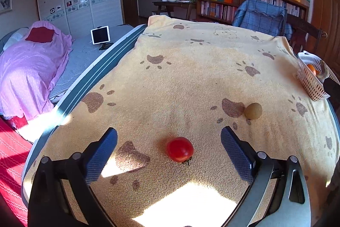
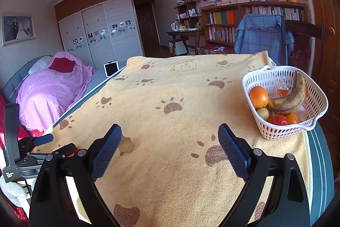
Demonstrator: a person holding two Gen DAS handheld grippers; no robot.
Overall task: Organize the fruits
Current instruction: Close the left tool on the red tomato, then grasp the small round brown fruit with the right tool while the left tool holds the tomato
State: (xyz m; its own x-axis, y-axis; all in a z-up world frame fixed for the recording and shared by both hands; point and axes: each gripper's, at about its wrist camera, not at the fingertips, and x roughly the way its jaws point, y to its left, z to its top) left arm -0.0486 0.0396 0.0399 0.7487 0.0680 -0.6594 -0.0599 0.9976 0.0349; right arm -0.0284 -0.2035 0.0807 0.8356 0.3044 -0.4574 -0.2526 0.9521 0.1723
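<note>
My left gripper (image 1: 169,149) is spread wide w/ nothing in it, and the tomato (image 1: 180,149) sits on the cloth (image 1: 191,78) right btwn the two pads, not touching either. It's small, round, smooth-skinned, prob light. I'd guess it's softish too, so a hard squeeze could bruise or split it, and the glossy skin may want to squirt out if I pinch off-centre. Best hold, I think: pads on opposite sides across its widest part, low enough to cradle it, closing gently till it just stops rolling. The stem end looks turned down toward the cloth, so the sides are clean to grab. A second fruit, dull yellow-brown and round (image 1: 252,111), lies further off to the right, well apart from the tomato; looks firmer, can't tell what it is. My right gripper (image 2: 170,151) is also wide open and empty, over bare cloth. The basket (image 2: 276,133) stands at the table's far right edge, already holding an orange (image 2: 258,96), a spotty banana (image 2: 291,97) and a few other pcs. Terry cloth should keep the tomato from rolling while I close.
</note>
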